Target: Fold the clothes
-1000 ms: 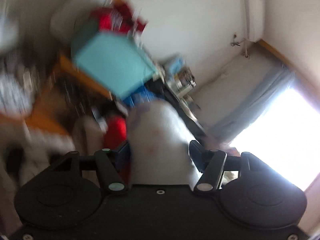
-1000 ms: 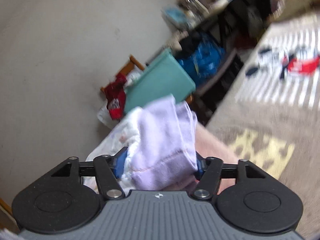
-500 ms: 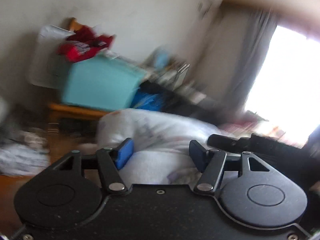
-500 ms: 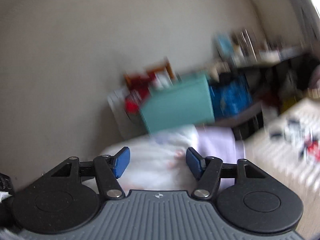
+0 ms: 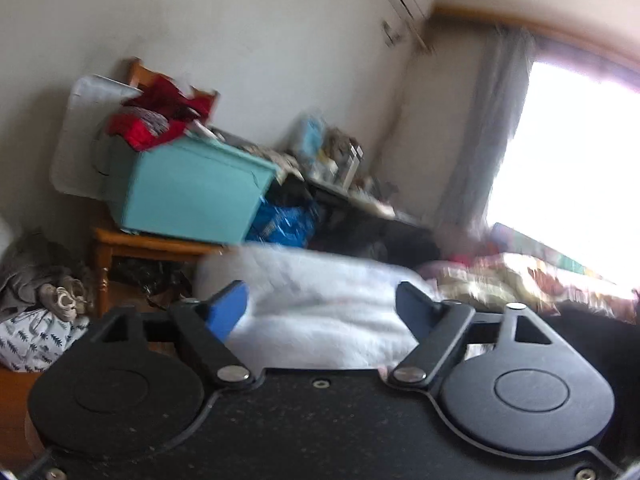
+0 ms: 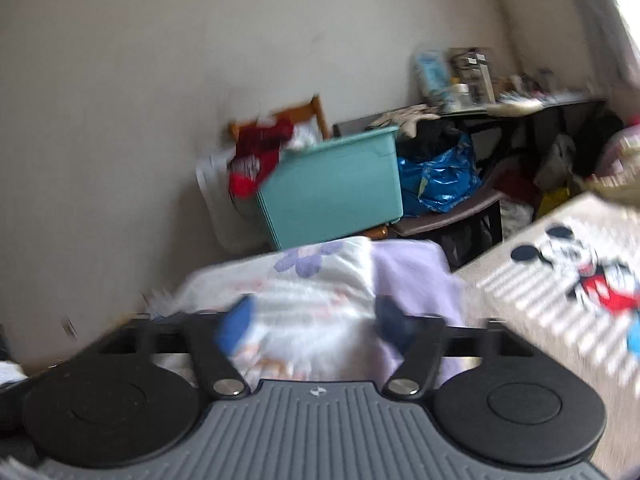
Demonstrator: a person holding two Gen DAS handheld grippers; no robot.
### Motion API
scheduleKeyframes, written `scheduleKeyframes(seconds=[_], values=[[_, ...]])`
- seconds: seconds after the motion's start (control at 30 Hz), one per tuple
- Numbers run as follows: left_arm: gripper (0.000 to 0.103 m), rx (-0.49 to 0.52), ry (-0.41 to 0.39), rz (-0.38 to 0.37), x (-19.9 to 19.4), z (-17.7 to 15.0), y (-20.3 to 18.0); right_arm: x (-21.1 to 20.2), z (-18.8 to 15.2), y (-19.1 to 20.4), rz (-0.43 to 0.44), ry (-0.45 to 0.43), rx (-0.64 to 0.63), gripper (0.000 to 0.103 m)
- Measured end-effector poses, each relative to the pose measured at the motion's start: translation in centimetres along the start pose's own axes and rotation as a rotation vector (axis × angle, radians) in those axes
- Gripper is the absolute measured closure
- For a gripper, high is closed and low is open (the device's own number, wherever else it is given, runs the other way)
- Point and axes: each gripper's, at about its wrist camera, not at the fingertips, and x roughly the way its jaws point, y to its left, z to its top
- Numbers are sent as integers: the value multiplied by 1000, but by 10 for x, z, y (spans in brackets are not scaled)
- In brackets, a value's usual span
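A white and lilac garment [image 6: 320, 280] with a purple flower print lies bunched in front of both grippers. In the right wrist view it fills the gap between the blue pads [image 6: 236, 324] of my right gripper [image 6: 316, 326], whose jaws are opening; the picture is blurred and the pads look clear of the cloth. In the left wrist view the same bundle shows as a white mound [image 5: 320, 292] between the fingers of my left gripper [image 5: 320, 310]. Its jaws are opening too, with the left pad [image 5: 228, 312] at the cloth's edge.
A teal bin [image 5: 188, 192] topped with red clothes [image 5: 156, 120] sits on a wooden chair [image 5: 132, 240] by the wall. Beside it are a blue bag [image 5: 284, 220] and a cluttered dark desk [image 6: 540, 104]. A cartoon-mouse blanket [image 6: 580, 280] lies right; a clothes pile [image 5: 40, 280] lies left.
Both grippers rolled toward level and their jaws spread wider. The garment, pinched a second ago, now sits loose and lower between the pads.
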Motion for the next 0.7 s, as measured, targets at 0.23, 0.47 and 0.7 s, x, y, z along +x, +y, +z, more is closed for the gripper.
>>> scheduleKeyframes(seconds=[0.23,0.47,0.7], values=[[5,19,12,22,-21,14,-34,-141,-90,-46,-184,115,177,14],[1,70,331,-83,-20,-30,-140,-321,-207,-80,-325,155,398,1],[1,116,575,-346,-59,-102,-262,-472,-285,-66,-505,119,572,0]])
